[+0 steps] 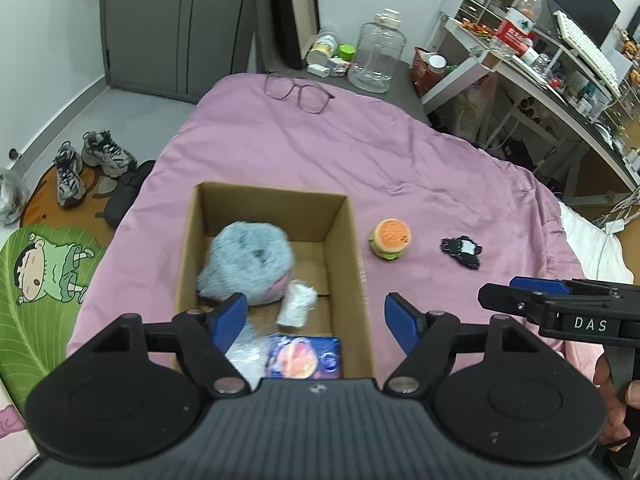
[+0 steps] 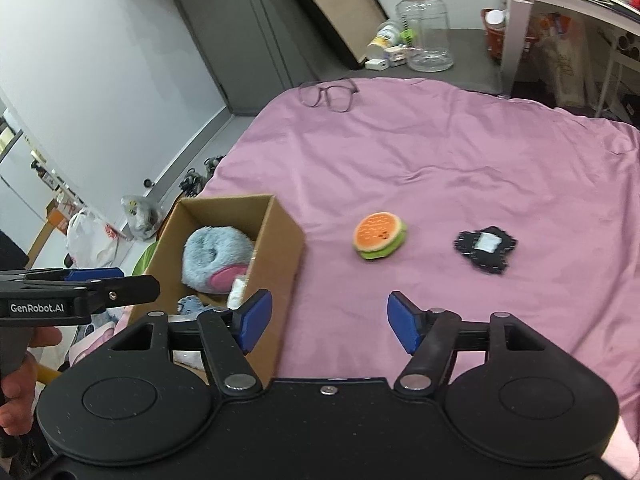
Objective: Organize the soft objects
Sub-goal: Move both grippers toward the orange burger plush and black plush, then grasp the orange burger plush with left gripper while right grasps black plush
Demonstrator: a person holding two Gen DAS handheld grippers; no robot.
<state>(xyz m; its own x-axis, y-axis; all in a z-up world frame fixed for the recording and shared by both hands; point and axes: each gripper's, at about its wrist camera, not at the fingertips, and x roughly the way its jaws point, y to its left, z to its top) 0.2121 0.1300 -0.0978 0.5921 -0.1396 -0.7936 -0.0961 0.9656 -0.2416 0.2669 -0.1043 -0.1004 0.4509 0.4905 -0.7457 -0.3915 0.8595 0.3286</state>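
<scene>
An open cardboard box (image 1: 352, 248) (image 2: 280, 240) sits on the pink bedspread (image 1: 300, 148) (image 2: 440, 152). Inside lie a fluffy blue plush (image 1: 248, 260) (image 2: 216, 256), a white bundle (image 1: 296, 304) and a blue packet (image 1: 304, 356). A burger plush (image 1: 390, 239) (image 2: 380, 236) and a small black patch toy (image 1: 462, 251) (image 2: 485, 249) lie on the bedspread right of the box. My left gripper (image 1: 316, 320) is open and empty over the box's near end. My right gripper (image 2: 330, 322) is open and empty, near the box's right wall, short of the burger.
Glasses (image 1: 298, 94) (image 2: 330, 94) lie at the bed's far edge. A clear jug (image 1: 376, 54) (image 2: 428, 28) and small items stand beyond. A cluttered desk (image 1: 560, 60) is on the right. Sneakers (image 1: 92, 164) and a cartoon mat (image 1: 44, 280) are on the floor at left.
</scene>
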